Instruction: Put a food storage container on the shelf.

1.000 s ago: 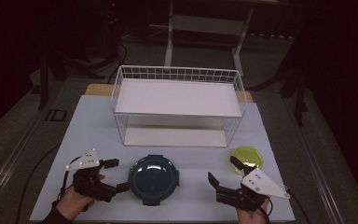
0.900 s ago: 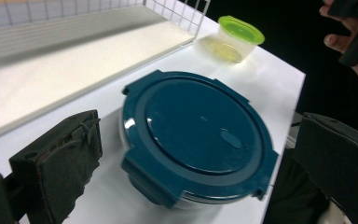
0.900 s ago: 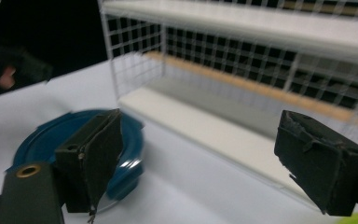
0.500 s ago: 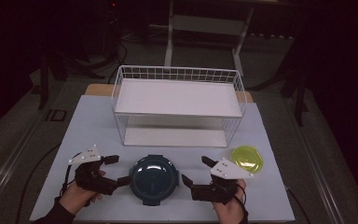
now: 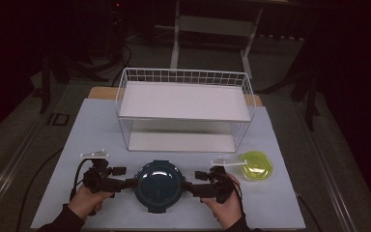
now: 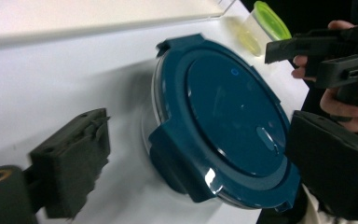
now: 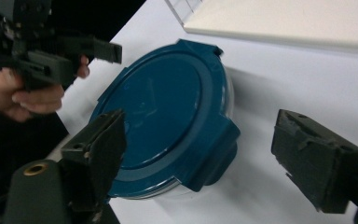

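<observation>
We note a pale table in a dark room, grey floor around it and a metal frame standing behind. A white wire rack with two shelves stands at the table's far middle. A yellow-green lidded cup sits near the rack's front right corner, well clear of the bowl.

A round bowl with a dark blue clip-on lid rests near the front edge, in front of the rack. The left gripper comes in from the bowl's left, jaws apart; in the left gripper view its jaws straddle the lid's side clip. The right gripper comes in from the bowl's right, jaws likewise apart on either side of the opposite clip. We cannot tell whether either gripper touches the lid. Cables trail from both. Nothing lies between the bowl and the rack.
</observation>
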Demonstrator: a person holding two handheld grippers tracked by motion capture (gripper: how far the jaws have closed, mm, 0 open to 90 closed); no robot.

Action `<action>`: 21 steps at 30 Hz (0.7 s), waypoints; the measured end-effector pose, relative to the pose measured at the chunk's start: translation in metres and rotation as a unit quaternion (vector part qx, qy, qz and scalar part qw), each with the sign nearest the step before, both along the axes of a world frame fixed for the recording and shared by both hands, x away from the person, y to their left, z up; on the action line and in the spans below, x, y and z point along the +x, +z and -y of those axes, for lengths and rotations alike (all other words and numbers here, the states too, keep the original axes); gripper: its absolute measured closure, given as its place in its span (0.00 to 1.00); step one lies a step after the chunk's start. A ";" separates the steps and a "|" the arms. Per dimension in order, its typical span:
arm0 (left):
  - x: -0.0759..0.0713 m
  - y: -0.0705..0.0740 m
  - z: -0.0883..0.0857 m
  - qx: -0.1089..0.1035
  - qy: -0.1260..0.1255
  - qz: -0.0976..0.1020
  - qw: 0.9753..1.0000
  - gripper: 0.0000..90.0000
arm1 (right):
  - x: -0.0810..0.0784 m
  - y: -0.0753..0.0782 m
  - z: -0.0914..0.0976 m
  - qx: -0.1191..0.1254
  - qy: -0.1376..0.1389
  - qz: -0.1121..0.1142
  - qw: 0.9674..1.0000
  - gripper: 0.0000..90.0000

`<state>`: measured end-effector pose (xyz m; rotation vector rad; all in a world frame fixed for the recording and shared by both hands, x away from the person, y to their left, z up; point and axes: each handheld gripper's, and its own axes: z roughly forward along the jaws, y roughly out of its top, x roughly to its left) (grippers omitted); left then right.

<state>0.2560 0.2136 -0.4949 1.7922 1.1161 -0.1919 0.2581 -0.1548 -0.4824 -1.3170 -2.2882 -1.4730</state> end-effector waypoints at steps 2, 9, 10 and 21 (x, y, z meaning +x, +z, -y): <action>0.000 -0.003 -0.001 -0.008 0.012 -0.011 1.000 0.16 | 0.003 -0.005 0.001 0.008 -0.004 -0.022 1.000 0.24; 0.004 -0.009 -0.002 -0.022 0.021 -0.072 0.997 0.28 | 0.011 -0.018 0.002 0.028 -0.003 -0.084 0.996 0.32; 0.004 -0.010 -0.002 -0.023 0.023 -0.080 0.996 0.29 | 0.012 -0.019 0.002 0.032 -0.002 -0.094 0.995 0.32; 0.009 -0.025 -0.002 -0.037 0.016 -0.155 0.987 0.49 | 0.018 -0.037 0.000 0.050 -0.012 -0.175 0.983 0.45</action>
